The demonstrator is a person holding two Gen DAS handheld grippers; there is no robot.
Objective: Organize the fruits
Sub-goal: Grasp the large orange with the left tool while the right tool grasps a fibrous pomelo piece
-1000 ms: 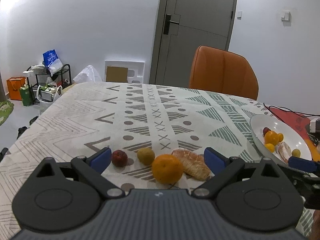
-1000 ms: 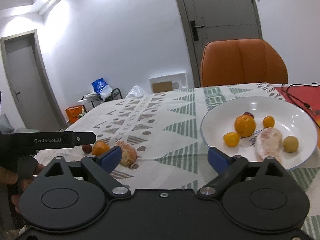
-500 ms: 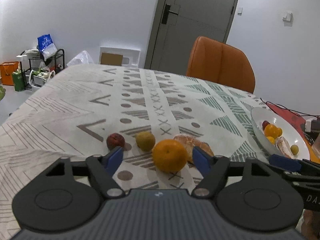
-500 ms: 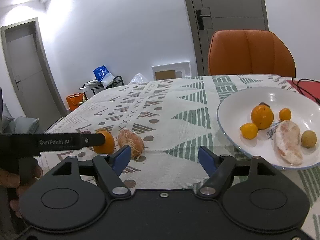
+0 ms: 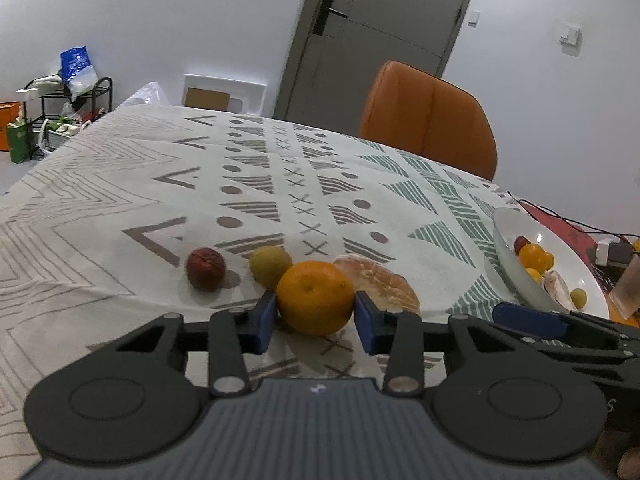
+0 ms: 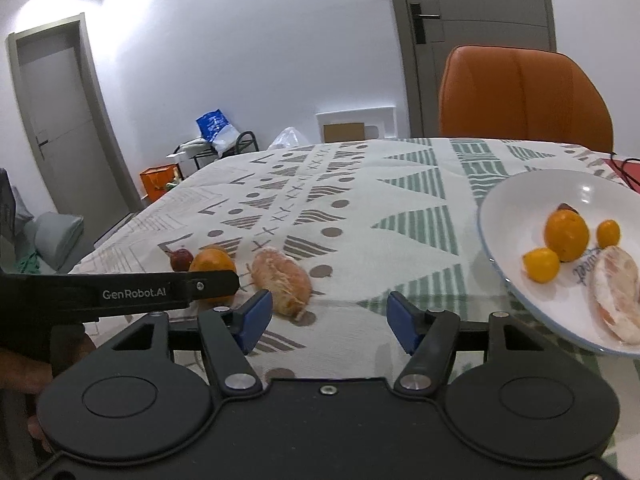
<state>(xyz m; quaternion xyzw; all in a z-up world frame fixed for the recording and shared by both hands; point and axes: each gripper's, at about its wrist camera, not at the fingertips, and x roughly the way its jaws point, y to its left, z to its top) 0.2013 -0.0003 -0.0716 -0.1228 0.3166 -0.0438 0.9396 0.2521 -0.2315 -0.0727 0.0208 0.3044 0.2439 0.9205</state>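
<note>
My left gripper [image 5: 315, 322] is shut on the orange [image 5: 316, 292], with a blue pad pressed against each side of it as it rests on the patterned tablecloth. A dark red fruit [image 5: 205, 269] and a yellow-green fruit [image 5: 271, 265] lie just left of it. A peeled citrus [image 5: 380, 284] lies behind it to the right. My right gripper [image 6: 330, 316] stands open over bare cloth, beside the peeled citrus [image 6: 282, 280]. The white plate [image 6: 492, 208] at the right holds an orange [image 6: 566, 236], small yellow fruits and a peeled segment [image 6: 618, 292].
An orange chair [image 5: 428, 120] stands behind the table's far edge. A red mat with black cables [image 5: 560, 224] and a glass [image 5: 632, 288] lie beyond the plate [image 5: 504, 236]. A hand [image 6: 24, 364] holds the left gripper's handle.
My left gripper moved forward and its fingers narrowed from wide open until they gripped the orange. My right gripper shifted left toward the peeled citrus, still open.
</note>
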